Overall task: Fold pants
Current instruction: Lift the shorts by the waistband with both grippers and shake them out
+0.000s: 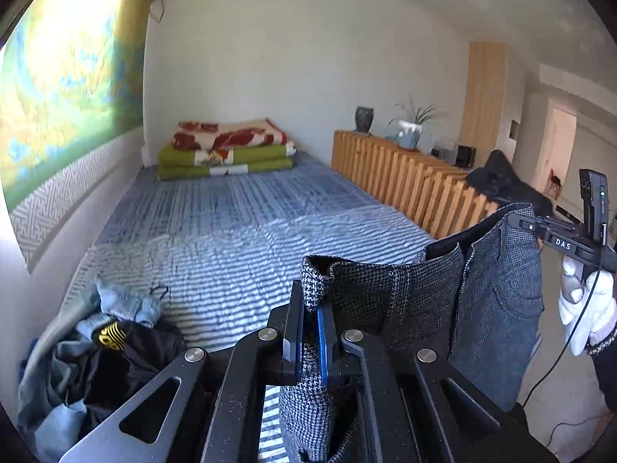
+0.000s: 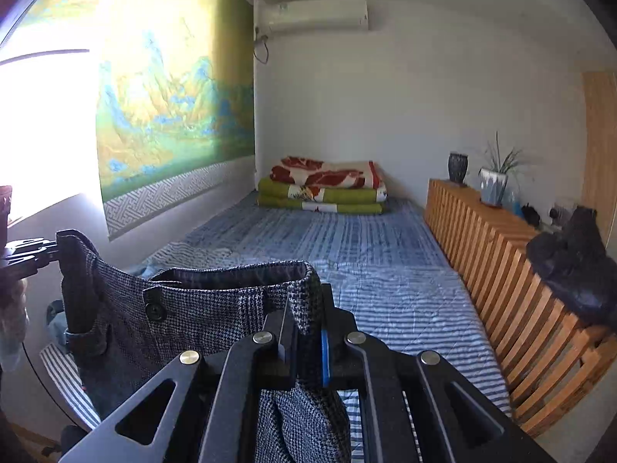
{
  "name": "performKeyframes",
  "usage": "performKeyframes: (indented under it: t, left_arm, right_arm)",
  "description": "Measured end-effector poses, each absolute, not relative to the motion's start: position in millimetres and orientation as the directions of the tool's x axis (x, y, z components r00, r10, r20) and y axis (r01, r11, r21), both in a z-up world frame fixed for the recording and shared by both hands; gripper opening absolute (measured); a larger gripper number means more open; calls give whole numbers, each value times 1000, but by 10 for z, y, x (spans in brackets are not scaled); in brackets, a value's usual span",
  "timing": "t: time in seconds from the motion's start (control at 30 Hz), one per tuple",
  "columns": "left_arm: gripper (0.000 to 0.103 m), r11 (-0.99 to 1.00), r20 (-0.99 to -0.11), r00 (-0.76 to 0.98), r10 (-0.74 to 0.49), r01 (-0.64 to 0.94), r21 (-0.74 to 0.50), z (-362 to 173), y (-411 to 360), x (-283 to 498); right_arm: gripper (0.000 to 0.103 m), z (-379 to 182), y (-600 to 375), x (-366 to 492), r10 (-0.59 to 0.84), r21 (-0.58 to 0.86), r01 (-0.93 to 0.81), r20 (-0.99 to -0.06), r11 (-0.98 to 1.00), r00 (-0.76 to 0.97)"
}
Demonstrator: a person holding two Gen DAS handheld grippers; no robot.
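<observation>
The grey pants (image 1: 443, 308) are held up above the near end of the striped bed (image 1: 250, 223), each waistband corner clamped by the closed left gripper (image 1: 310, 332) and right gripper (image 2: 306, 341), probably so the legs hang straight for folding.

White letters "DAS" on the black body of the right tongs (image 1: 518, 220), nothing else legible

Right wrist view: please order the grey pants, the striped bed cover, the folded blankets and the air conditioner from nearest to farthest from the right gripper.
1. Grey pants: waistband clamped in the jaws of the right gripper.
2. Striped bed cover: just ahead, below.
3. Folded blankets: far end of the bed, by the wall.
4. Air conditioner: high on the far wall, above the blankets.
</observation>
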State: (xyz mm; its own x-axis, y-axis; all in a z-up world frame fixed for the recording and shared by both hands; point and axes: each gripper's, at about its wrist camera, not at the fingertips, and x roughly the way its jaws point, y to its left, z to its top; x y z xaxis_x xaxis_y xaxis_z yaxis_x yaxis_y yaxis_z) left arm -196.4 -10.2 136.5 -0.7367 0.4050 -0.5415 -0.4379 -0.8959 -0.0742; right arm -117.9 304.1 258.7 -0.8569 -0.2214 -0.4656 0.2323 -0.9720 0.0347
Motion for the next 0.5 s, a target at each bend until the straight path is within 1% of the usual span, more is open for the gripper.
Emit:
performKeyframes:
  t: [0.03,0.07,0.1,0.13,0.17,0.2,0.23,0.3,0.37,0.43,0.5]
  left_arm:
    - [5,-908,-579,-724,375,-412,-74,1151,-71,-2243]
    - [9,-920,-627,-707,327,-389,-43,868,-12,-2584]
    - [12,-937,-680,-688,255,-349,2,581,37,-2903]
    - [17,-957,-718,-667,198,-290,6,310,47,-3195]
    - [21,-971,-758,-636,149,-238,9,40,42,-3482]
    - [21,-978,-779,-613,132,-211,0,-167,25,-3645]
    - [22,-980,-787,-600,140,-198,-23,-351,-18,-3753]
    - [32,-981,-805,-575,149,-187,-48,-666,-60,-3851]
    - [56,-976,-825,-535,182,-202,-84,-991,-54,-3872]
    - [63,-973,-845,-499,192,-208,-98,-1229,-85,-3882]
    - [63,-975,-865,-462,195,-191,-118,-1466,-134,-3898]
  right_arm:
    - [7,2398,3001,-1427,-206,38,216,-501,-976,-841]
    - [7,2181,2948,-1713,-187,26,205,-537,-978,-822]
    - [8,1934,2866,-2023,-175,-1,217,-586,-976,-791]
    - [11,1692,2812,-2318,-173,-10,234,-640,-972,-749]
    - [23,1440,2804,-2589,-146,-8,210,-692,-978,-707]
    - [30,1213,2830,-2795,-120,0,175,-727,-985,-676]
    - [34,1022,2883,-2950,-138,33,172,-750,-985,-647]
    - [34,716,3023,-3125,-159,83,151,-783,-985,-602]
    - [36,449,3158,-3223,-195,133,151,-811,-979,-551]
    - [39,216,3241,-3272,-200,144,148,-838,-979,-508]
    - [40,25,3310,-3336,-200,152,138,-856,-979,-476]
